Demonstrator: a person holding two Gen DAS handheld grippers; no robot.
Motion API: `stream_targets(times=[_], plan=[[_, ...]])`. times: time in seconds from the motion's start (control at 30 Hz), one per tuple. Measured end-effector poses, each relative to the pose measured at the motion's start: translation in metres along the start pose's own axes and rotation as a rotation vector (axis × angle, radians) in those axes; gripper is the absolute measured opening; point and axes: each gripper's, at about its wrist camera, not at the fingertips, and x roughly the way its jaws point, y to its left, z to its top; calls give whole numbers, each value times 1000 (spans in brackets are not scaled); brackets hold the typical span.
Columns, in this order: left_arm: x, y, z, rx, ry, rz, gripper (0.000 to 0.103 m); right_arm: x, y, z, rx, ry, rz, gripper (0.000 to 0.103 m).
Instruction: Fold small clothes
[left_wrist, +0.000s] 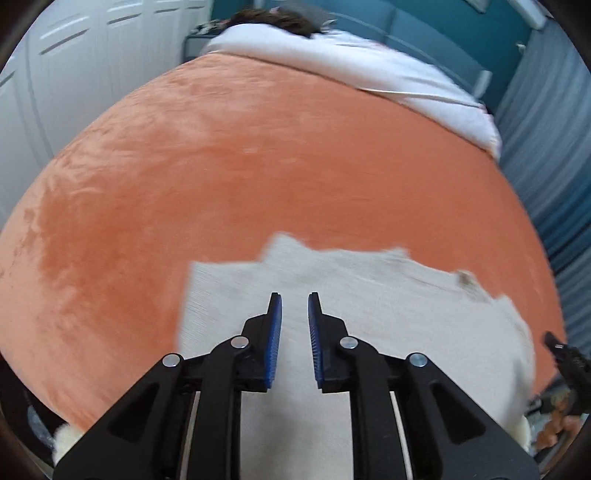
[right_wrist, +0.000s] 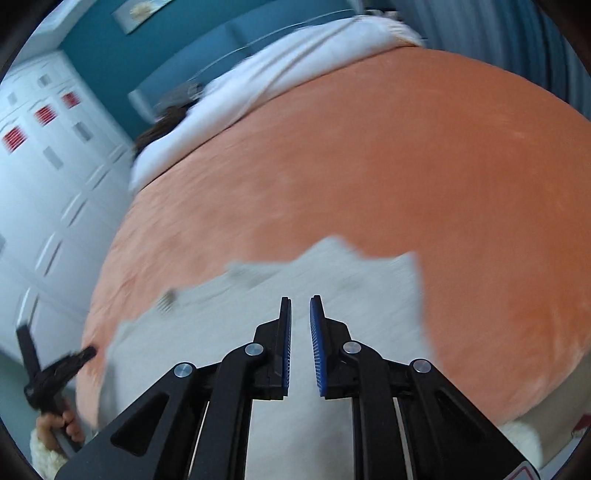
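A small off-white garment (left_wrist: 369, 295) lies spread flat on an orange blanket (left_wrist: 258, 166) at the near edge of a bed, blurred in both views. My left gripper (left_wrist: 294, 295) hovers over the garment's left part, its blue pads (left_wrist: 274, 332) nearly together with nothing between them. My right gripper (right_wrist: 300, 298) hangs over the same garment (right_wrist: 351, 295), jaws just as narrow and empty. Each gripper shows at the edge of the other's view, the right gripper (left_wrist: 554, 345) and the left gripper (right_wrist: 66, 363), too small there to judge.
A white duvet (left_wrist: 332, 62) covers the far end of the bed, with dark hair (left_wrist: 273, 18) at its top. White wardrobe doors (left_wrist: 74, 74) stand to the left and a grey-blue curtain (left_wrist: 546, 147) to the right. A hand (right_wrist: 62, 424) holds the left gripper's handle.
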Motion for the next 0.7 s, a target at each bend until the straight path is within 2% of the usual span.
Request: stream_targets(times=[0.07, 0.13, 0.2, 0.27, 0.33, 0.5, 0.57, 0.6, 0.63, 0.7], plan=[[-2, -31, -21, 40, 25, -60, 15, 10, 40, -32, -64, 72, 86, 14], [4, -60, -47, 93, 69, -79, 17, 24, 72, -62, -147, 147, 121, 14], [17, -80, -73, 150, 130, -63, 19, 38, 97, -86, -245, 201, 105, 14], [24, -84, -90, 163, 174, -61, 19, 43, 101, -98, -292, 225, 85, 14], [19, -78, -96, 162, 162, -56, 19, 36, 85, -97, -283, 201, 22, 14], [15, -54, -105, 109, 187, -11, 19, 7, -4, -84, -97, 147, -157, 14], [14, -45, -113, 100, 187, -3, 19, -2, -36, -85, -47, 140, -255, 14], [13, -45, -116, 106, 184, 2, 19, -3, -42, -83, -21, 142, -276, 12], [11, -47, -118, 123, 179, 14, 19, -7, -52, -84, 21, 148, -262, 9], [6, -49, -122, 154, 172, 41, 19, -21, -58, -86, 62, 124, -232, 12]])
